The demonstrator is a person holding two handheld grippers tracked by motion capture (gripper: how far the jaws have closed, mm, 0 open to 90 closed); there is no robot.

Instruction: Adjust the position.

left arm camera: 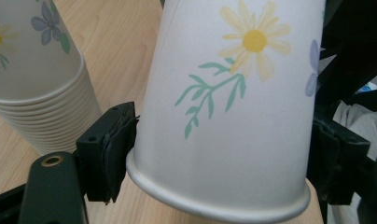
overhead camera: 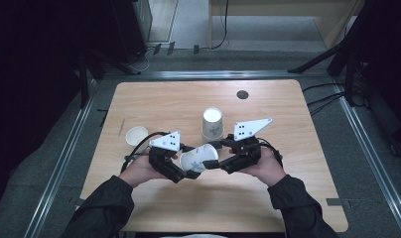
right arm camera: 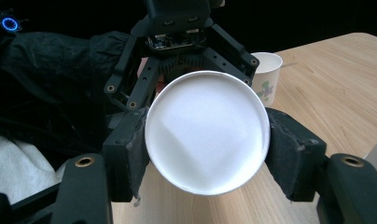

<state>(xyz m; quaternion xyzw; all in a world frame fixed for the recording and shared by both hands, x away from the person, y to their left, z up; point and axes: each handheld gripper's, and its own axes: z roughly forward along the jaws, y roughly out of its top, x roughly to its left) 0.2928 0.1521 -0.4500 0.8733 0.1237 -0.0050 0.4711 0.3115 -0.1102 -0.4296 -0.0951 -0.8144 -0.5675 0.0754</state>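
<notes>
Paper cup (overhead camera: 198,158) lying sideways above the counter (overhead camera: 268,198), held between 2 claws. Right claw (right arm camera: 206,149) clamped on its base end. Left claw (left arm camera: 221,158) closed against its rim end, pads touching both sides. Upside-down cup stack (overhead camera: 212,124) just beyond; single upright cup (overhead camera: 137,135) left of the left claw.

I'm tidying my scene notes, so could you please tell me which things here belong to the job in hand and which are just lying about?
In the job: held paper cup, left gripper, right gripper, upside-down cup stack.

Lying about: single upright cup, table.
</notes>
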